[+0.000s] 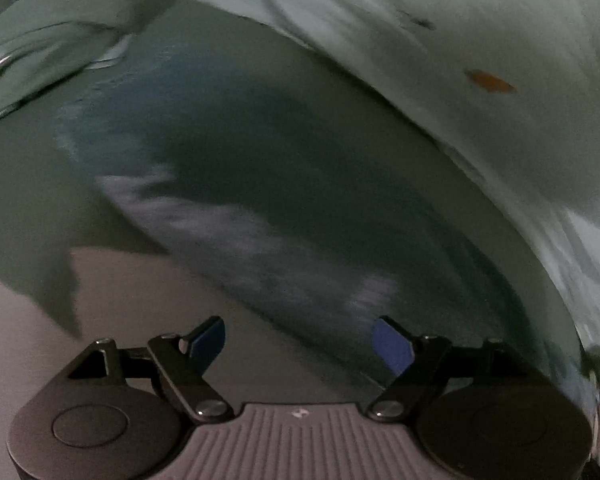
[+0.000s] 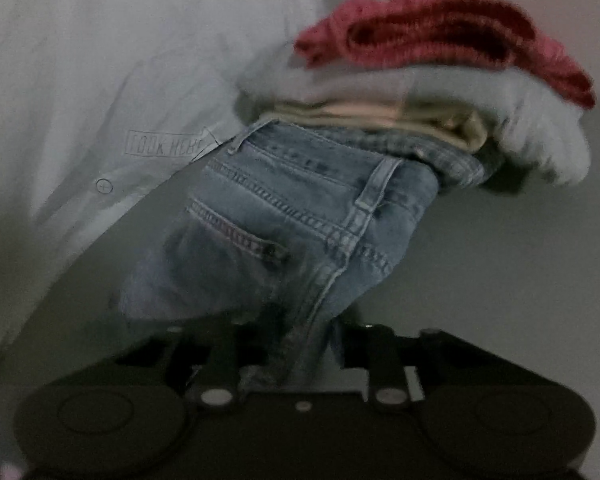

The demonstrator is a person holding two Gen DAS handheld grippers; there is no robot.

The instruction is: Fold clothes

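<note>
My right gripper (image 2: 300, 344) is shut on blue jeans (image 2: 292, 216), pinching the denim near the waistband and back pocket; its fingertips are hidden by the cloth. The jeans run up under a pile of clothes. In the left wrist view, my left gripper (image 1: 298, 340) is open and empty, its blue pads (image 1: 392, 346) wide apart, hovering low over blurred dark blue-green cloth (image 1: 260, 184) that may be the jeans. A pale white shirt (image 1: 480, 80) lies across the top and right of that view.
The pile on the jeans holds a red knit garment (image 2: 432, 32), a pale grey one (image 2: 540, 128) and a beige one (image 2: 380, 114). A white shirt with a "LOOK HERE" print (image 2: 100, 100) lies to the left. The table surface (image 2: 500, 264) is light grey.
</note>
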